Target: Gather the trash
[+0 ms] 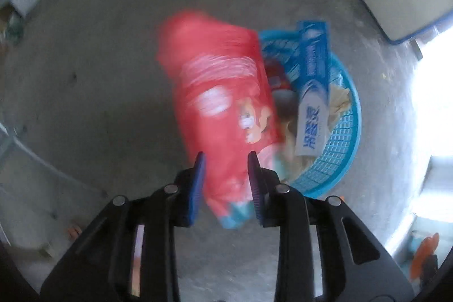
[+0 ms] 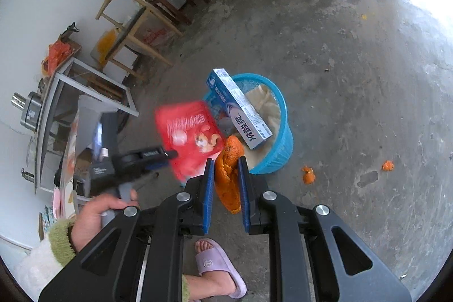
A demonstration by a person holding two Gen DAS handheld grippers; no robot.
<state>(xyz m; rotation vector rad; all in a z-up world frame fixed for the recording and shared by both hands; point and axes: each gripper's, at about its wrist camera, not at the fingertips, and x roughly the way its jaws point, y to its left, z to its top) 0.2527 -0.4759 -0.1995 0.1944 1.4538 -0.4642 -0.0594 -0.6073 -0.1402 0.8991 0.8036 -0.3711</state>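
A: Your left gripper has its jaws part-way apart around the lower end of the red printed plastic snack bag, though blur hides whether the pads truly pinch it. You hold it beside the blue plastic mesh basket, presumably to drop it in.

B: And your right gripper?

A: Narrowly parted and clamped on a strip of orange peel, also near the basket. The long blue-and-white cardboard box leans out over the rim, too long to lie flat.

B: Anything unclear?

A: The bag covers the basket's left side. More small peel scraps lie on the concrete floor.
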